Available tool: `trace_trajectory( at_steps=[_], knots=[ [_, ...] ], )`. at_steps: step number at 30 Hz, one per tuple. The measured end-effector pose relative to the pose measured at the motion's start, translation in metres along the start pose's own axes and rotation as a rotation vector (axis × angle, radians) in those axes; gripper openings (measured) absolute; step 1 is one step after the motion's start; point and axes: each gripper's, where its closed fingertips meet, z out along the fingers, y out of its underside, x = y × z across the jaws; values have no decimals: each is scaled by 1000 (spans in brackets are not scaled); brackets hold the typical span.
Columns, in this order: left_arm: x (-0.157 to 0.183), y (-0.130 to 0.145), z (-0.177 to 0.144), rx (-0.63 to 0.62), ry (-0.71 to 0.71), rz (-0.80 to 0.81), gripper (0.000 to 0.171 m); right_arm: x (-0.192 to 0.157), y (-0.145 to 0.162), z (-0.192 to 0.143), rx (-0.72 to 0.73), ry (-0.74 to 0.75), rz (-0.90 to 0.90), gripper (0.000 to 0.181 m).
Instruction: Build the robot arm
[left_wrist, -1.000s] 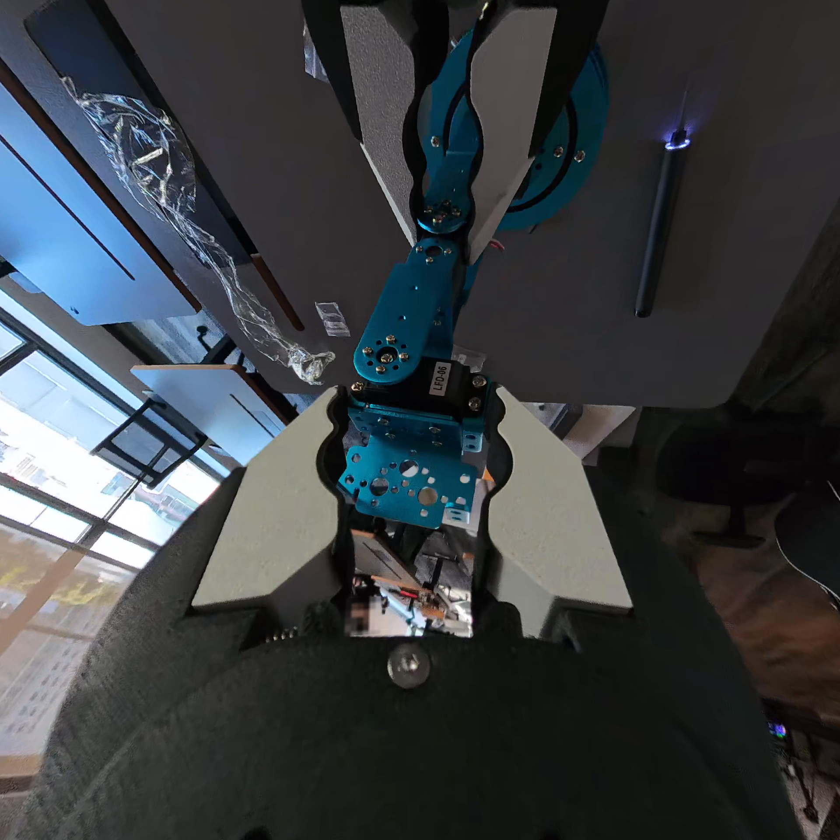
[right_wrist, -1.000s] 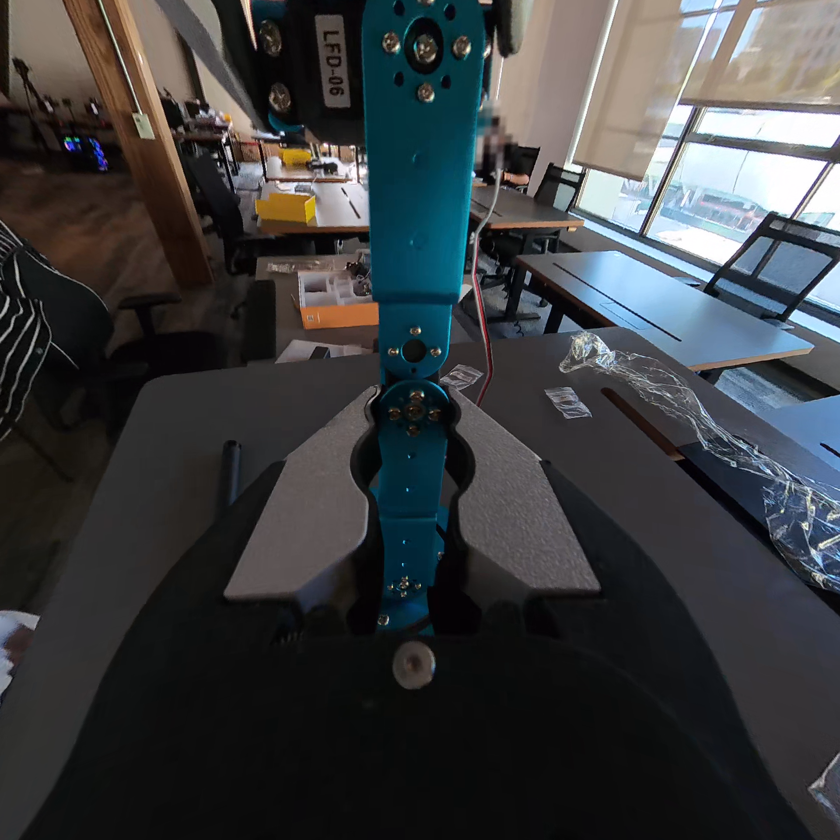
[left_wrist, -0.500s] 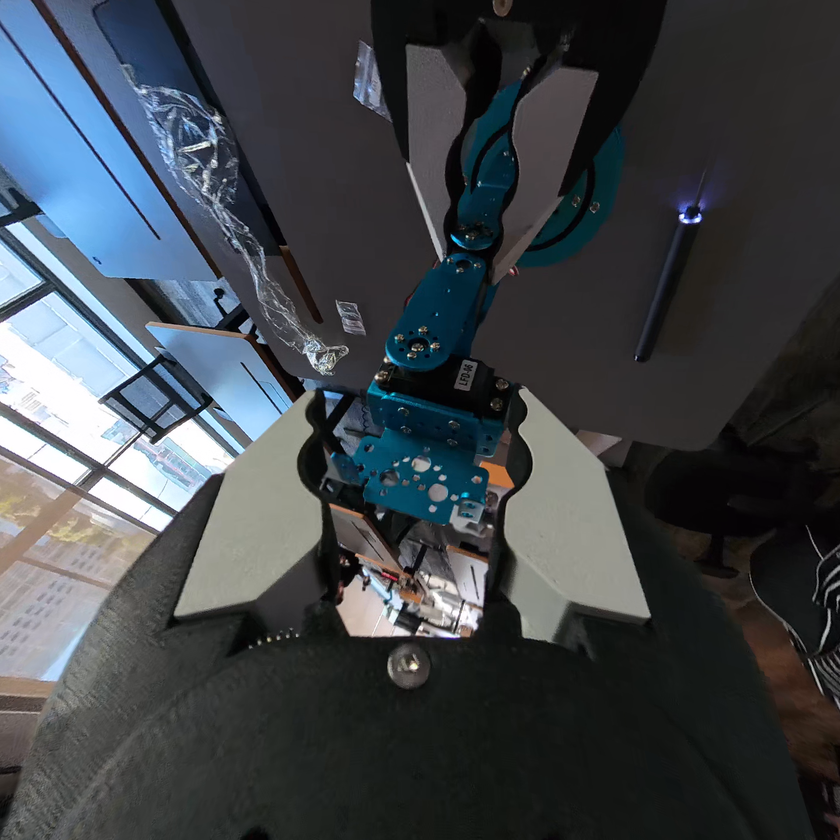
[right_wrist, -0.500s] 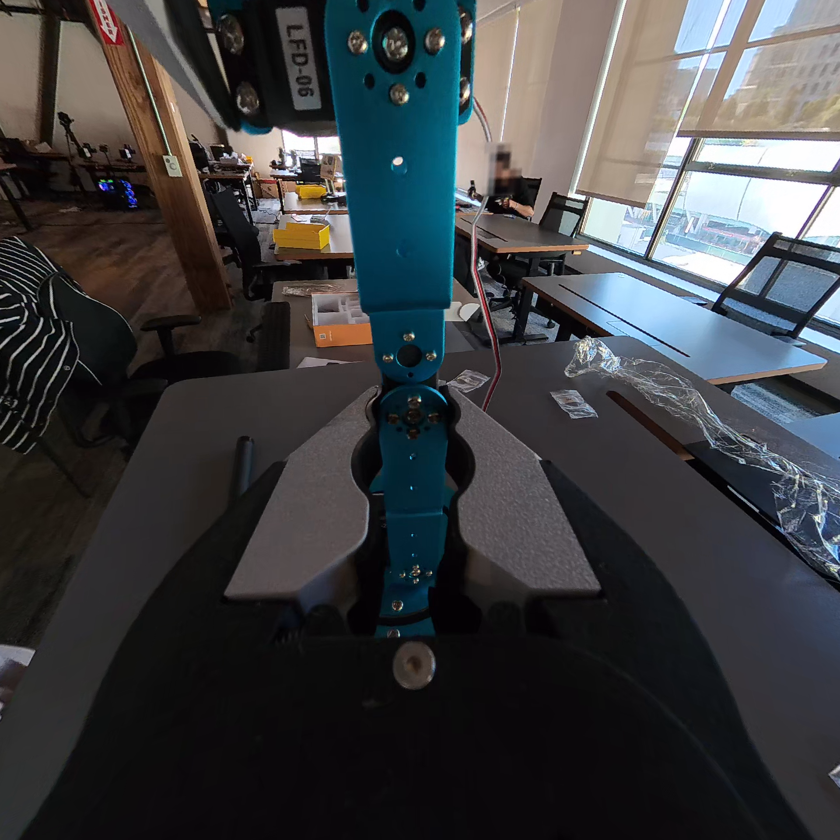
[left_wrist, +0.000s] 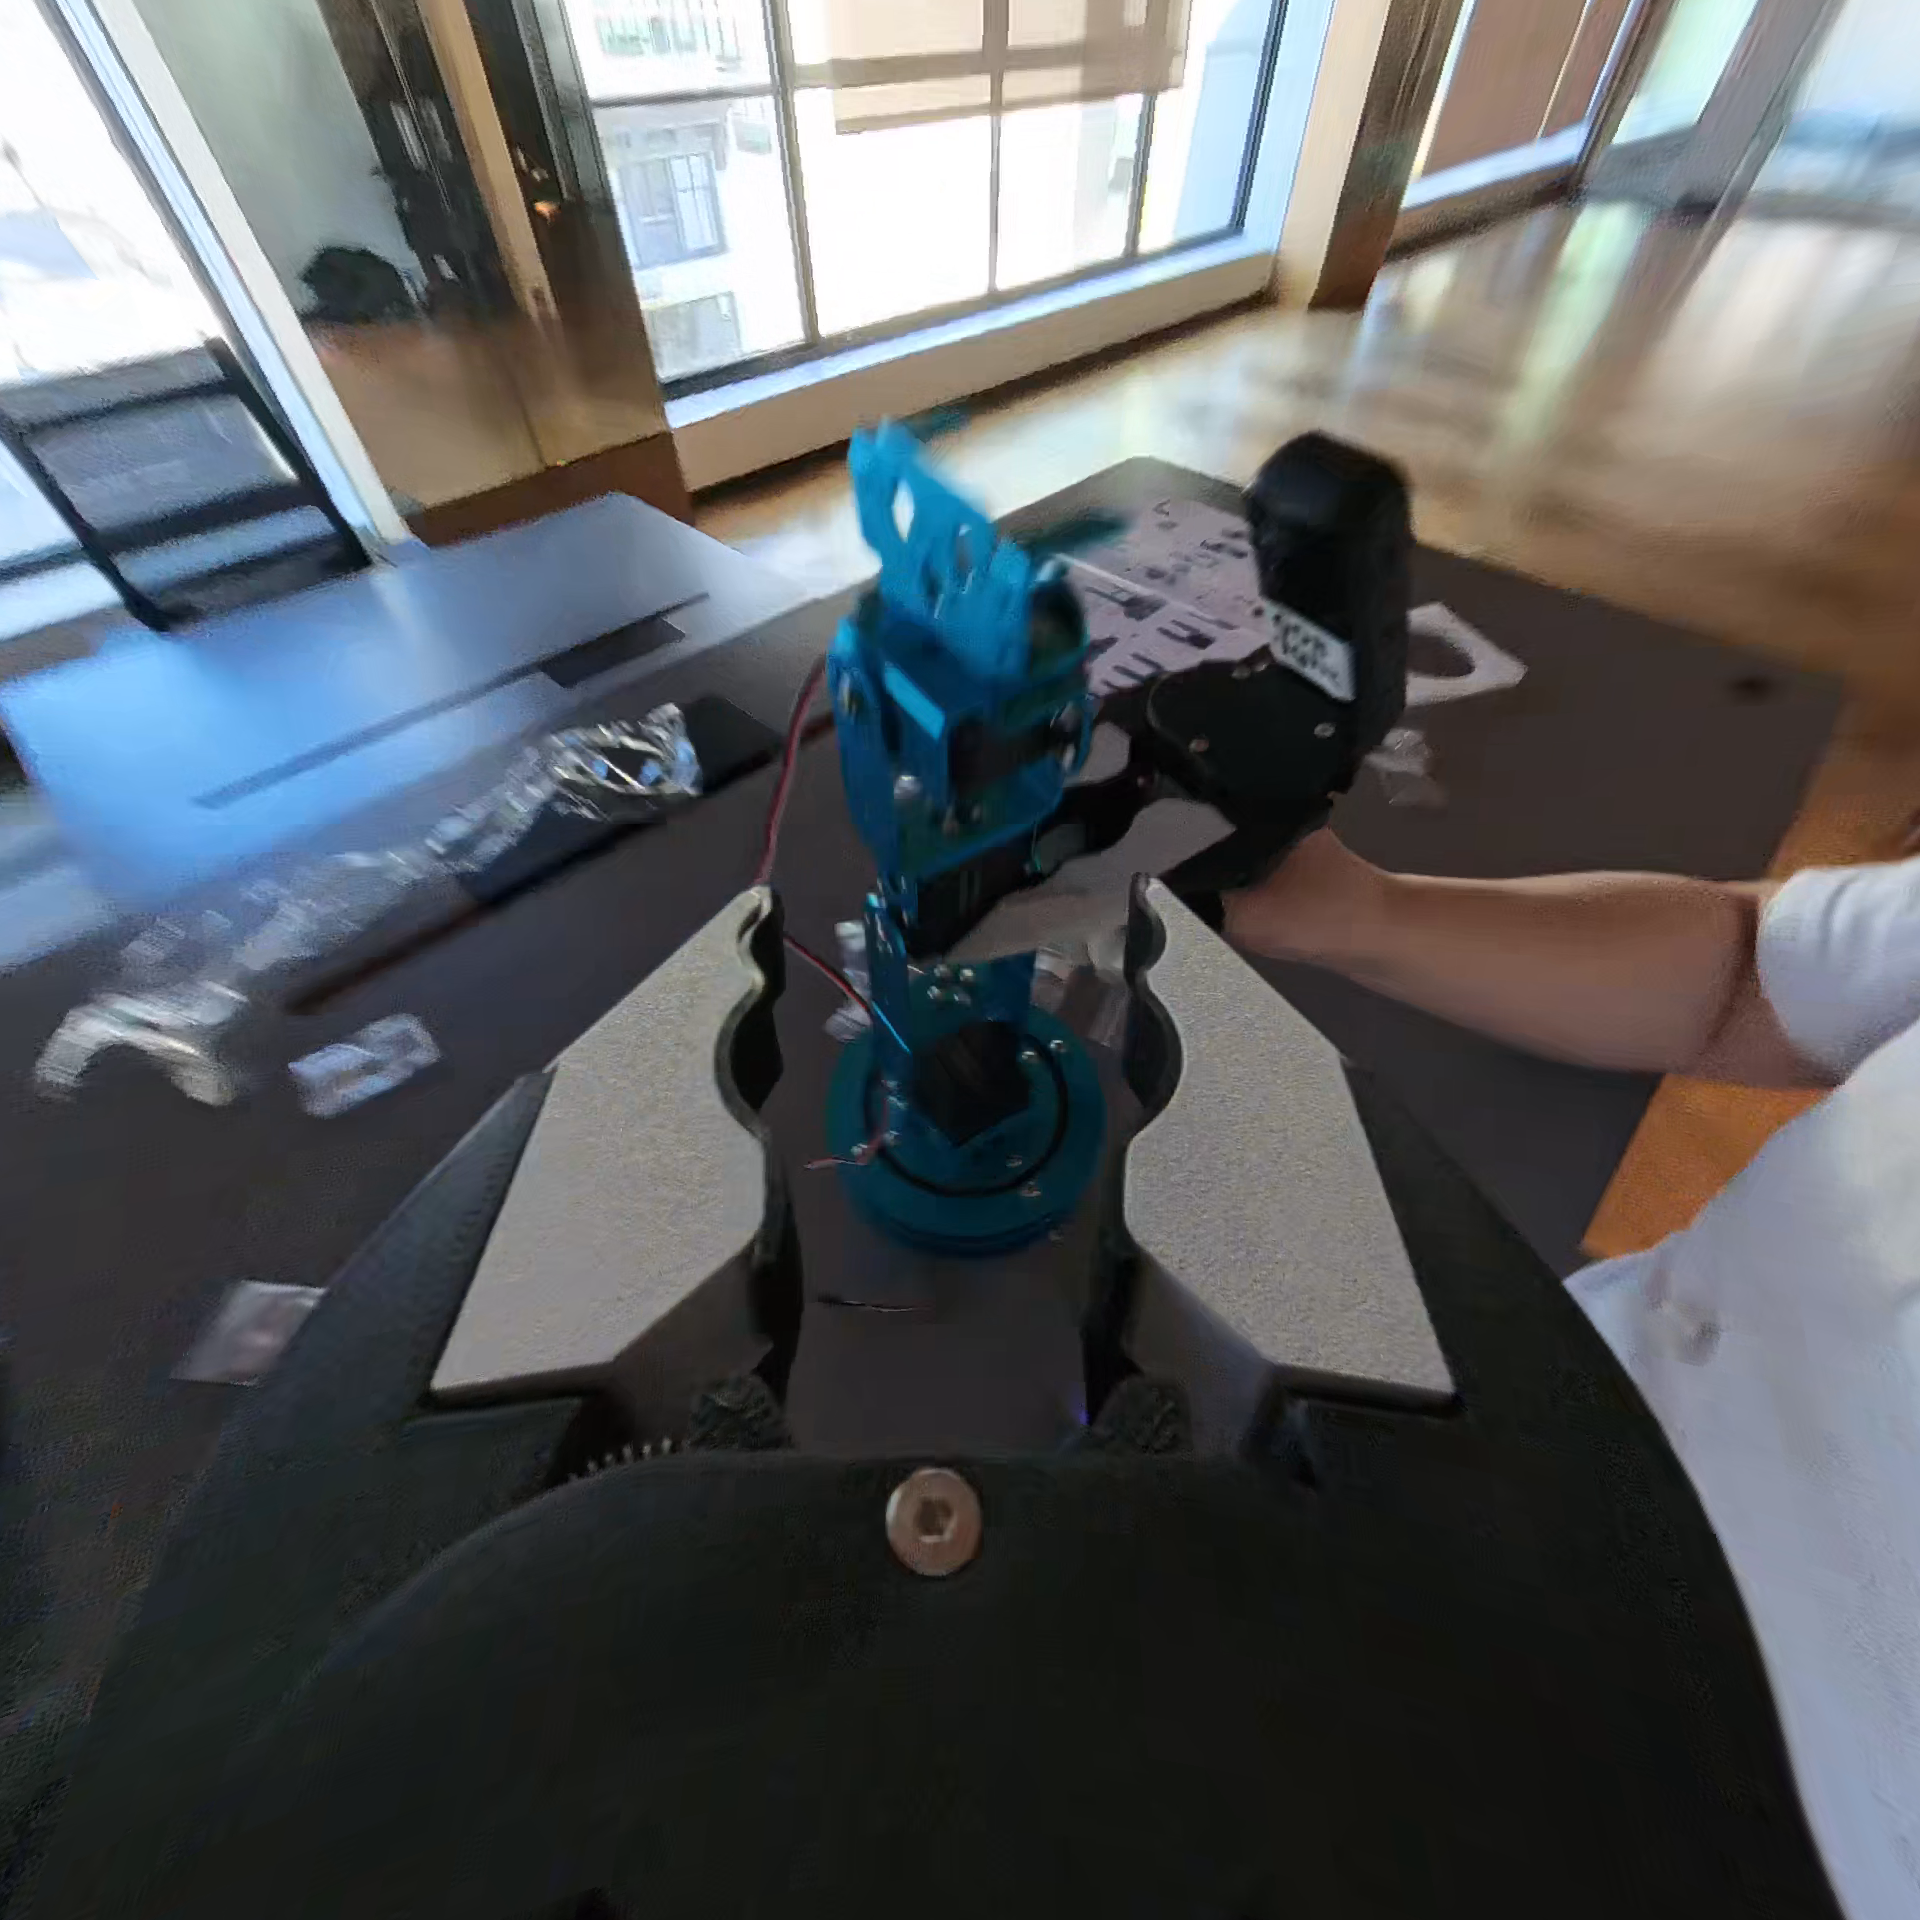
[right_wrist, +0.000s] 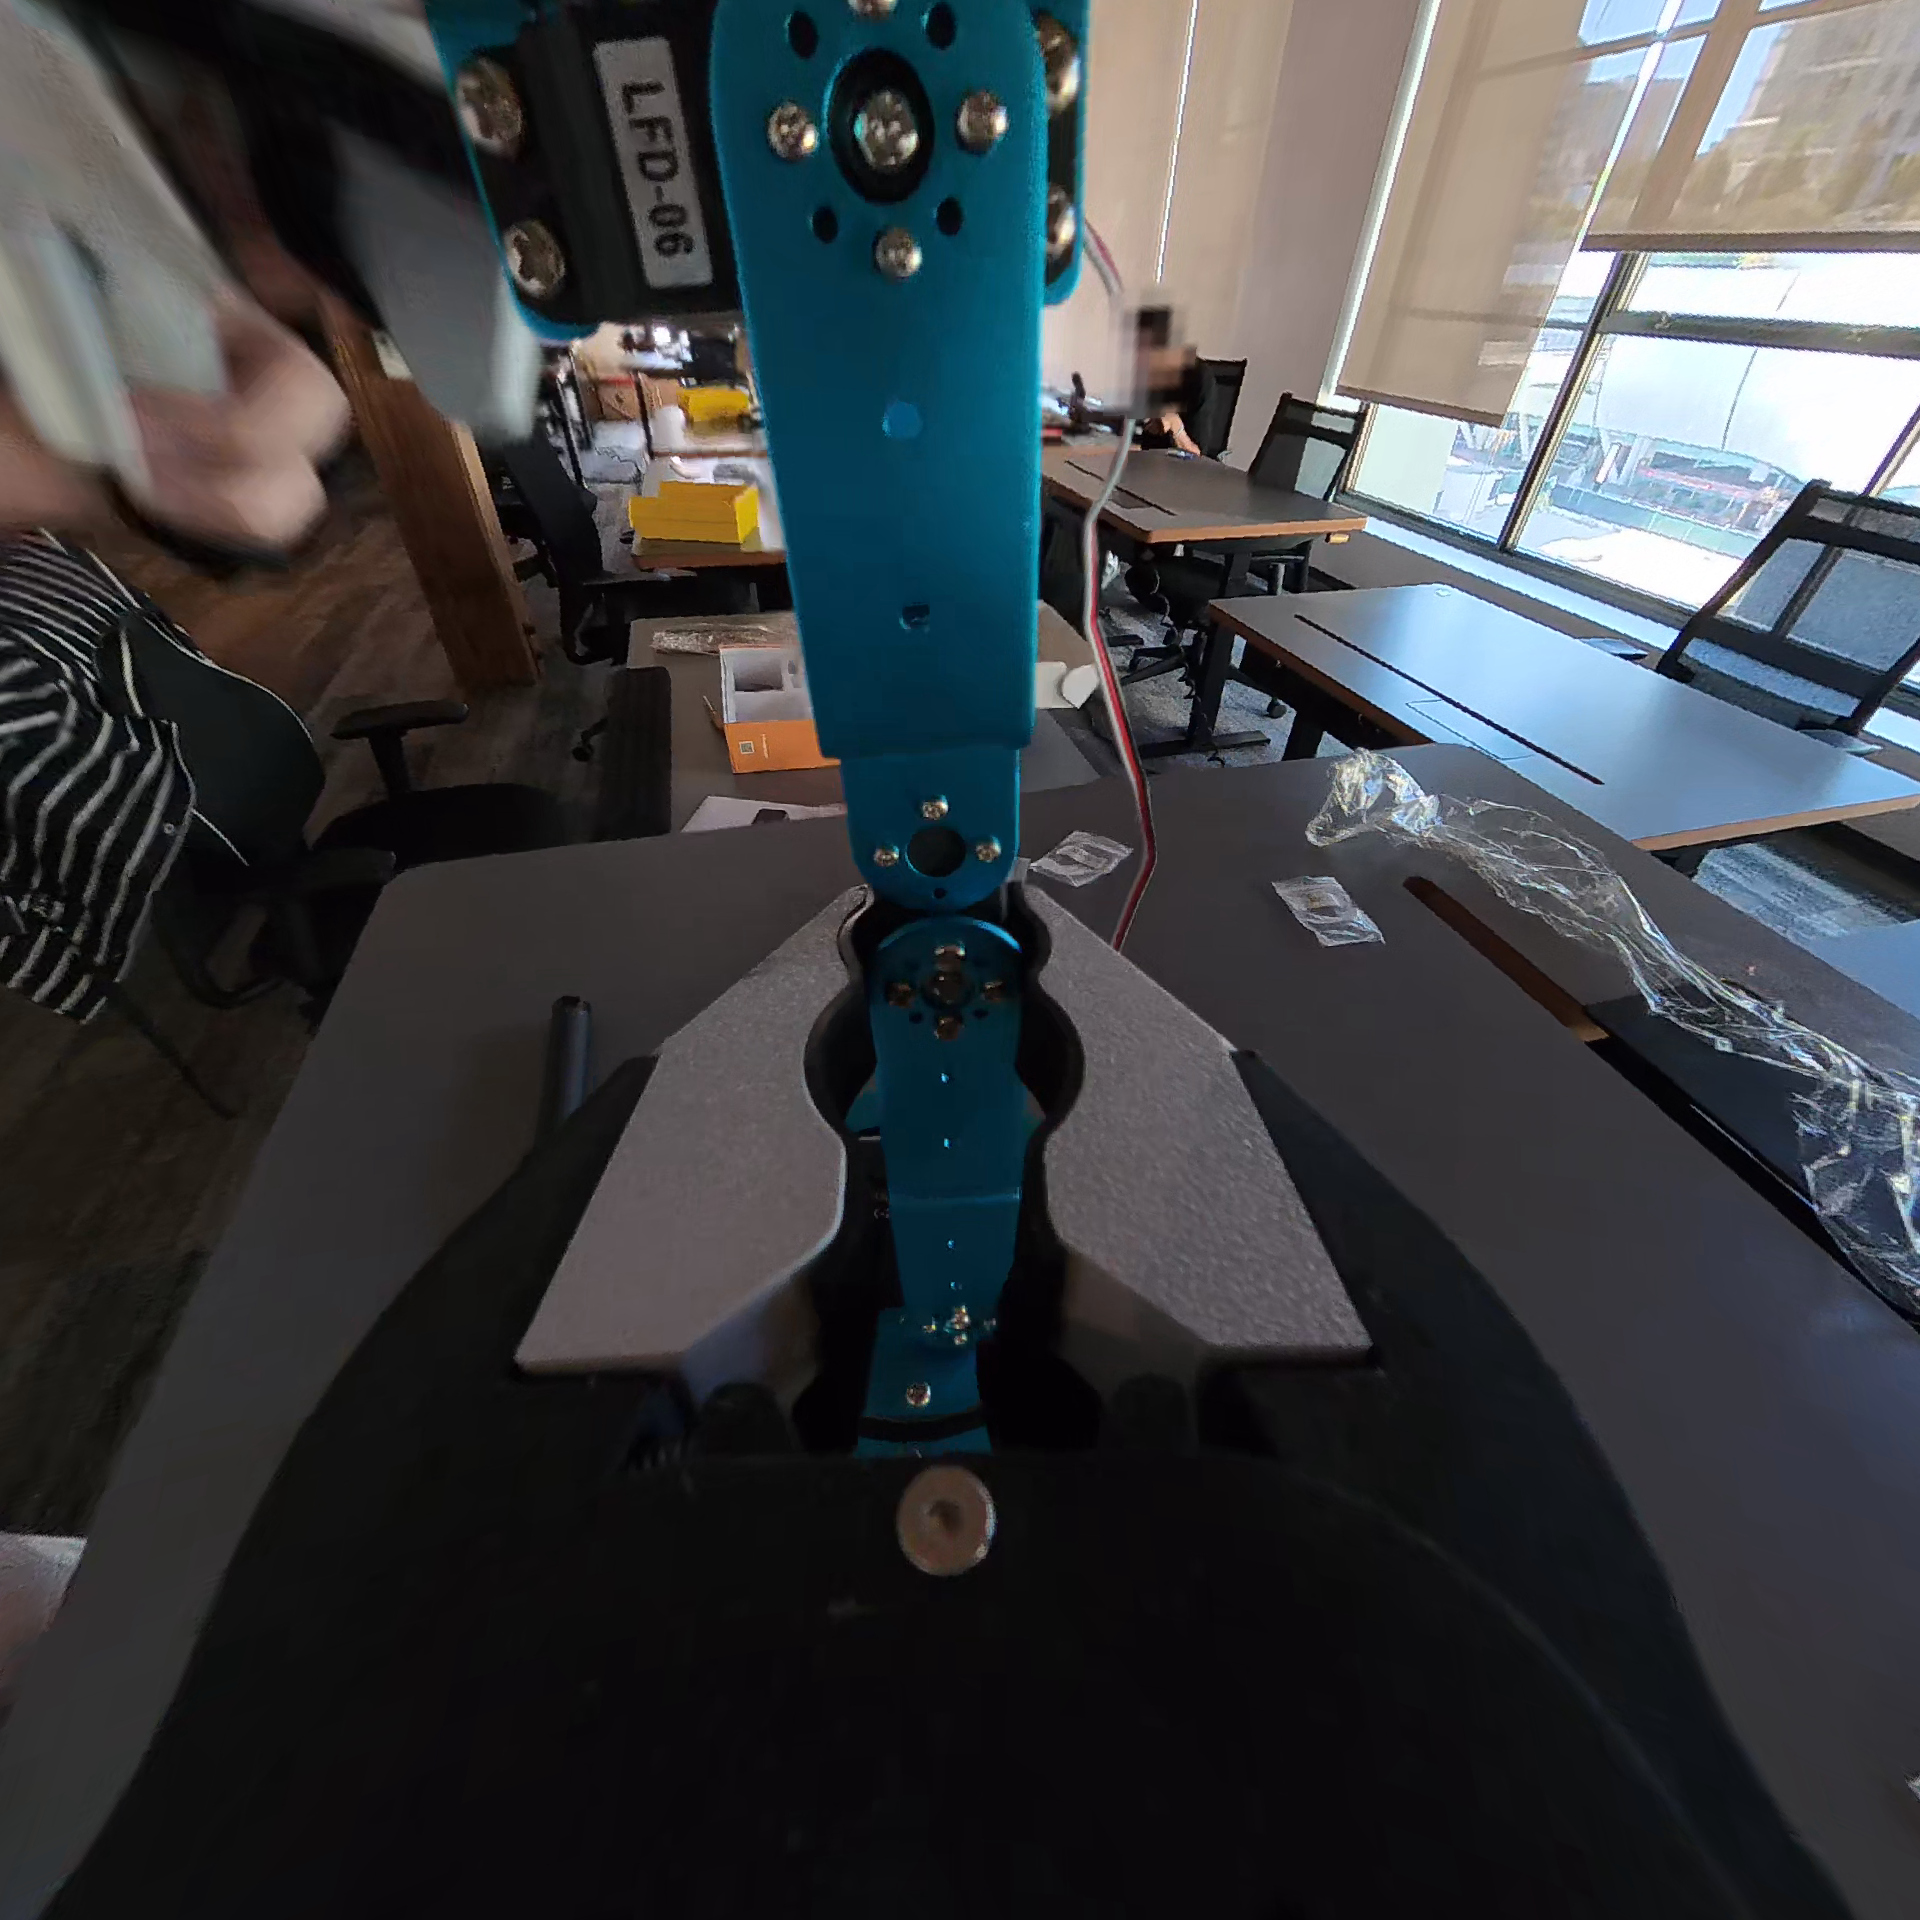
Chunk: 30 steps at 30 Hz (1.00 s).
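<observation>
Two grippers: right (right_wrist: 945, 914) clamps blue arm (right_wrist: 940, 1101) | left (left_wrist: 951, 935) agape | grey table (right_wrist: 1455, 1195) | windowed office

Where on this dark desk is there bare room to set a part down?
Free: the dark desk between the right gripper, shut on the blue metal servo arm, and the crumpled clear plastic wrap. Also the near-left corner beside the black pen. Crowded: the far edge with small clear bags, and around the arm's round base, which the open left gripper faces.

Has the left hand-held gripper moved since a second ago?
Yes. The left hand-held gripper has let go of the blue arm's top and swung down: open, it now looks level at the round base on the grey table.
</observation>
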Motion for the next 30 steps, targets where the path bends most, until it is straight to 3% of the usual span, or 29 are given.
trace_trajectory(
  at_steps=[3, 6, 8, 11, 23, 30],
  knots=[
    [-11, 40, 40, 23, 57, -45, 70, 1, 0, 4, -29, 20, -13, 22],
    [-16, 30, 58, 128, 107, 42, 63, -1, 0, 8, -45, 15, -17, 21],
    [-15, 27, 65, 127, 206, 48, 56, -2, -1, 11, -59, 25, -25, 21],
    [-20, 26, 66, 107, 292, 103, 33, -1, -2, 16, -83, 66, -39, 21],
    [-61, 32, 49, -71, 574, 220, 31, 11, -6, 57, -104, 446, 78, 21],
    [-84, 35, 36, -78, 678, 257, 30, 13, -9, 81, -92, 685, 154, 21]
  ],
)
